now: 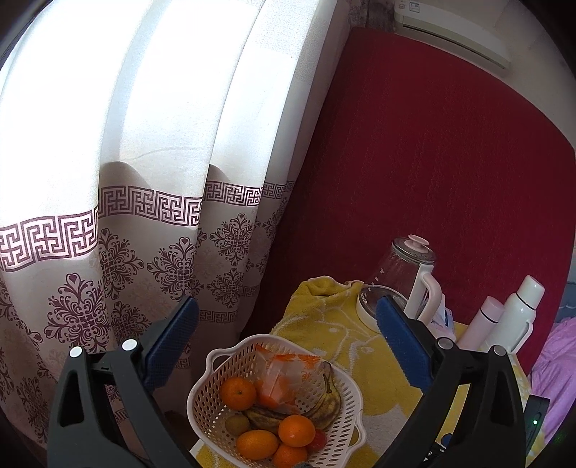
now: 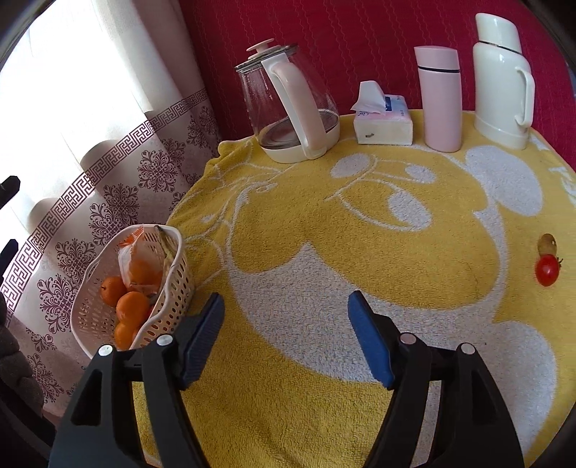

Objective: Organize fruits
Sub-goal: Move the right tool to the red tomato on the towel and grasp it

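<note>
Left tool [image 1: 288,324]: you are holding it with its blue pads spread wide and gripping nothing, hanging above the basket.
Right tool [image 2: 286,313]: you are keeping its pads spread too, with nothing between them, over the middle of the towel.
Basket [image 1: 216,370]: white and perforated, it is sitting at the left edge of the surface, just beside the curtain, carrying oranges [image 1: 237,393], spotted bananas [image 1: 325,396], a small greenish fruit [image 1: 237,424] and a clear bag with orange print [image 1: 284,374].
Loose fruit: a red tomato [image 2: 546,270] and a brownish fruit [image 2: 547,244] are lying touching each other far to the right on the towel, well apart from the basket.
Surface: a yellow towel with a white cartoon pattern [image 2: 360,252] is covering it.
Back row: a glass kettle [image 2: 288,104], a tissue pack [image 2: 383,118], a pink flask [image 2: 441,100] and a white thermos [image 2: 502,82] are standing along the far edge.
Room: a red padded panel [image 1: 432,162] is rising behind the surface; a patterned white curtain [image 1: 144,144] is glowing with daylight on the left; an air conditioner [image 1: 453,28] is showing high up.
</note>
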`<state>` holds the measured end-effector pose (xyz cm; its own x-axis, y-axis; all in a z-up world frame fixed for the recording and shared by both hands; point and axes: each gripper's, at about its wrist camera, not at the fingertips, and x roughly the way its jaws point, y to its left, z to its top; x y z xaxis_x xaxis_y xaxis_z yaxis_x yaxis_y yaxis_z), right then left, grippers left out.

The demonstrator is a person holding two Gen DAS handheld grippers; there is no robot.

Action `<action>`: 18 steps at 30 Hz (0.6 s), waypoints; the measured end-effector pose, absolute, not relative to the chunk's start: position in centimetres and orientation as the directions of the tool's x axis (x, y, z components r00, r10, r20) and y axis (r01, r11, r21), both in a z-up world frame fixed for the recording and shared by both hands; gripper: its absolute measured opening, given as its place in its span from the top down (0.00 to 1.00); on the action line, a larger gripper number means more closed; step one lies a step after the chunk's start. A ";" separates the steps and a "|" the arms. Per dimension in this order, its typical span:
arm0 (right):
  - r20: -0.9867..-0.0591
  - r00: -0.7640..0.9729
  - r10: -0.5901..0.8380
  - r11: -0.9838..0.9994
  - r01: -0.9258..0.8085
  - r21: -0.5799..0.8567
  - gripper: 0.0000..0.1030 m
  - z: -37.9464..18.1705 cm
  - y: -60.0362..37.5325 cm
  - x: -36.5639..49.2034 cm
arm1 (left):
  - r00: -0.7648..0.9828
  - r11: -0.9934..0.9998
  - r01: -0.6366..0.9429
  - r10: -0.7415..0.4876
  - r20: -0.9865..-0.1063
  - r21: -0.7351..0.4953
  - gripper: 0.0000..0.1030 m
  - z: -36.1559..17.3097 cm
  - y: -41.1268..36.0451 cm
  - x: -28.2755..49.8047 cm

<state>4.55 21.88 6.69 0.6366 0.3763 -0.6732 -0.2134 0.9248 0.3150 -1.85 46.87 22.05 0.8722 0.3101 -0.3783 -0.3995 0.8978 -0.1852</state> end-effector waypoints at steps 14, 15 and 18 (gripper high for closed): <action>-0.689 0.686 0.233 0.971 -0.126 0.204 0.27 6.1 18.9 4.1 | 0.882 0.917 -0.360 0.276 -0.383 -0.169 0.03 21.9 45.6 -1.4; -0.690 0.687 0.227 0.972 -0.120 0.200 0.27 6.1 18.7 4.1 | 0.882 0.920 -0.355 0.272 -0.384 -0.165 0.03 21.9 45.4 -1.3; -0.691 0.692 0.207 0.977 -0.107 0.185 0.27 5.9 18.1 4.1 | 0.885 0.927 -0.341 0.261 -0.386 -0.155 0.03 21.7 44.8 -1.1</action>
